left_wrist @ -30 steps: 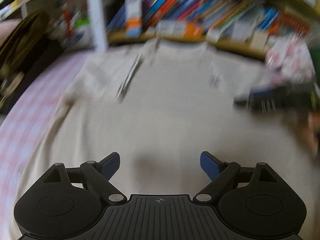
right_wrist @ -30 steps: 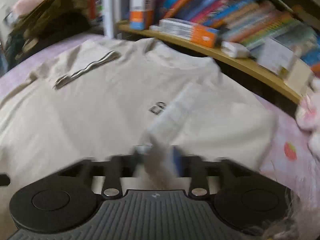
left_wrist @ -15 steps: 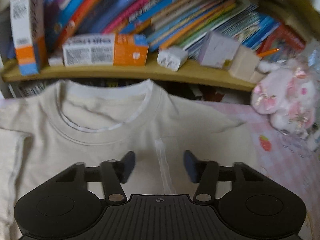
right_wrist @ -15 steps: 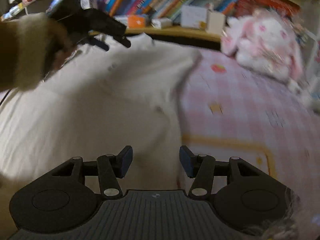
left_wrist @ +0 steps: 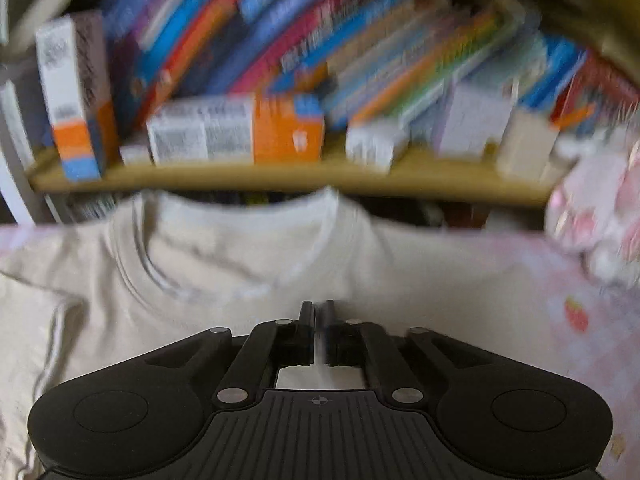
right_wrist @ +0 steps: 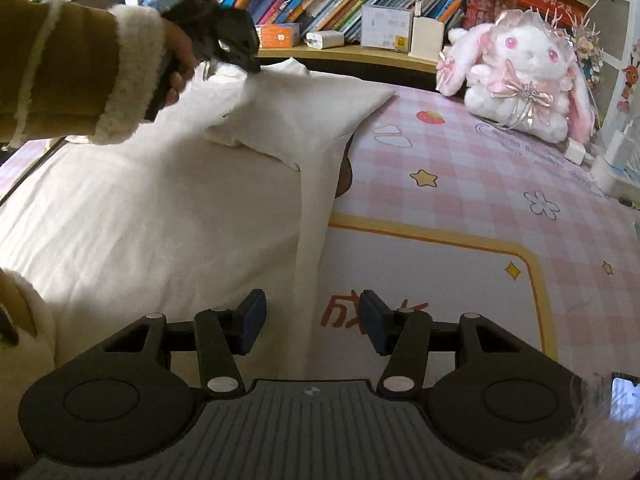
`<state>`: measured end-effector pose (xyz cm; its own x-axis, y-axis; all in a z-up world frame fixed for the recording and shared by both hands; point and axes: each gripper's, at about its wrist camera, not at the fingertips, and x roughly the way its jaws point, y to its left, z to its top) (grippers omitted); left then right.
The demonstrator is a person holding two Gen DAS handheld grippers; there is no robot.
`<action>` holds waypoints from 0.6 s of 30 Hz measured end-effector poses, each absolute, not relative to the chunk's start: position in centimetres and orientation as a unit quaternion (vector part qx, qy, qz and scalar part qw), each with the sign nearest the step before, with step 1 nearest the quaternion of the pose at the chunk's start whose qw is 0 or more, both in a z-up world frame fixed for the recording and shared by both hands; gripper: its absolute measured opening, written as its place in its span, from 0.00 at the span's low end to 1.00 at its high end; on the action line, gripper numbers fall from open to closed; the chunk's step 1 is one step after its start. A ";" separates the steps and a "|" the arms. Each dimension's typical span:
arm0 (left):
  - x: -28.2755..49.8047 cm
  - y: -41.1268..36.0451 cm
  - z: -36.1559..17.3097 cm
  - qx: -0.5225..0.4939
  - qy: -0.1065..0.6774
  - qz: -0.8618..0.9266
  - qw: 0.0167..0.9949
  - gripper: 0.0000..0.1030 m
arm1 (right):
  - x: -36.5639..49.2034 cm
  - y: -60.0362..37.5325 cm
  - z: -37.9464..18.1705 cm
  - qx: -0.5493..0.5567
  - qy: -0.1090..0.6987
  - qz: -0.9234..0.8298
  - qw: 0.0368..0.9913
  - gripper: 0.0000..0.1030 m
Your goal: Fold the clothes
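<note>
Now the left gripper (right_wrist: 250, 65) is pinching the cream cotton T-shirt (right_wrist: 140, 216) by its shoulder, lifting it off the pink checked mat (right_wrist: 480, 184); right gripper (right_wrist: 313, 322) is hovering wide open beside the hem, probably needing to clamp before folding across.

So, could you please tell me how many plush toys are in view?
1: a pink and white plush rabbit sits on the pink mat, at its far right by the bookshelf. Others may be hidden out of frame.

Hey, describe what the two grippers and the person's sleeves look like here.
Both grippers, left gripper and right gripper, are matte black with ribbed bodies, round side discs, silver rivets and a small crosshair mark. The right one's fingers carry blue pads. The sleeve is mustard brown with a fluffy cream cuff and cream stitching.
</note>
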<state>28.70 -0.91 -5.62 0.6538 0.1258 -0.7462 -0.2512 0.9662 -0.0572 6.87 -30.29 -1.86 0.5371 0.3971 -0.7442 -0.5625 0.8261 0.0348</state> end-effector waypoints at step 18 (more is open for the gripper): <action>18.5 -3.9 -4.5 -0.145 0.415 0.117 0.890 0.46 | 7.1 -31.0 -1.7 -0.117 0.379 0.325 0.859 0.53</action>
